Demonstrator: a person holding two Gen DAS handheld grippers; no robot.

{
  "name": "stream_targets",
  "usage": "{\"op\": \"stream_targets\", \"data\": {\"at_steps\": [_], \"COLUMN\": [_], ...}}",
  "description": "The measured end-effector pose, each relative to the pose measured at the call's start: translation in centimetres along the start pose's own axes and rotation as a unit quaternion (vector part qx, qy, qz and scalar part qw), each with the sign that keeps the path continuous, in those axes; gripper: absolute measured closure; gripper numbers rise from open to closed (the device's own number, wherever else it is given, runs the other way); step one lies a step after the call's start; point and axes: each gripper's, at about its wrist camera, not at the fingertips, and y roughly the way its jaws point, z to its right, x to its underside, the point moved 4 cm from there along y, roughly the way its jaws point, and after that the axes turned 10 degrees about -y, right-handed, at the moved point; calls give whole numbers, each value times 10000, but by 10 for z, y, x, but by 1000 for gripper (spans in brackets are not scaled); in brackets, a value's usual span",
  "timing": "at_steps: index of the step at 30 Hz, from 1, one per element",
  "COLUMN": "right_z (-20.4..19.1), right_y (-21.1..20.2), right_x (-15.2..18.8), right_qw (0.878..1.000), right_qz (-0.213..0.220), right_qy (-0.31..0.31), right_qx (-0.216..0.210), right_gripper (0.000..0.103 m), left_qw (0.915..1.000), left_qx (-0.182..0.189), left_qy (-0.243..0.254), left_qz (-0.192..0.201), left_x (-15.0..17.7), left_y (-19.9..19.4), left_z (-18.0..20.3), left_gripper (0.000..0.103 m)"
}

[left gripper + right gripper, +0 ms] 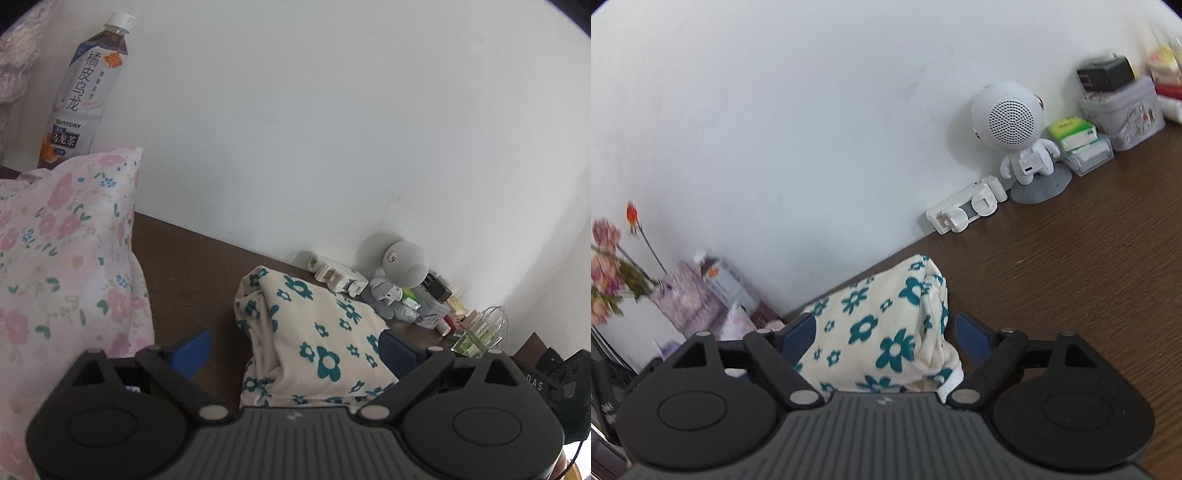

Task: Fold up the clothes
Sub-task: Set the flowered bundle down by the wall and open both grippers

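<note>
A folded cream garment with teal flowers lies on the dark wooden table near the wall. My left gripper is open, its blue fingertips standing either side of the bundle's near end without pinching it. A pink floral garment is heaped at the left, close to the left finger. In the right wrist view the same cream garment sits between the wide-apart fingers of my right gripper, which is also open. The near edge of the garment is hidden under both gripper bodies.
A tea bottle stands behind the pink garment. Along the wall sit a white power strip, an astronaut-shaped speaker, small boxes and a tin. Flowers in a vase stand at the left. Bare table stretches to the right.
</note>
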Motion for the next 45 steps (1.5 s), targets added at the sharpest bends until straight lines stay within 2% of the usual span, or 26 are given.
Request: {"op": "stream_targets", "data": {"at_steps": [8, 13, 18, 31, 35, 45], "right_z": [-33, -54, -81, -117, -124, -144], "right_y": [-23, -42, -63, -95, -108, -142], "right_x": [22, 43, 71, 110, 125, 147], "right_qw": [9977, 9937, 9850, 9844, 9869, 9826], "right_qz": [-93, -210, -307, -486, -487, -567], "right_qy": [-595, -961, -1468, -1317, -1162, -1463], "right_qx": [326, 543, 859, 1061, 1009, 996], "right_gripper": [16, 16, 16, 16, 13, 1], "left_qw": [9996, 9987, 9987, 9973, 9968, 9945], "left_qx": [-263, -482, -492, -660, -716, -893], "left_qy": [-64, -131, -57, 281, 339, 544], "left_qz": [87, 23, -151, -145, -108, -56], "left_x": [25, 56, 85, 117, 123, 147], "left_y": [-40, -79, -111, -162, -174, -211], "left_z": [-11, -20, -19, -19, -21, -16], "left_gripper": [4, 4, 4, 3, 3, 3]}}
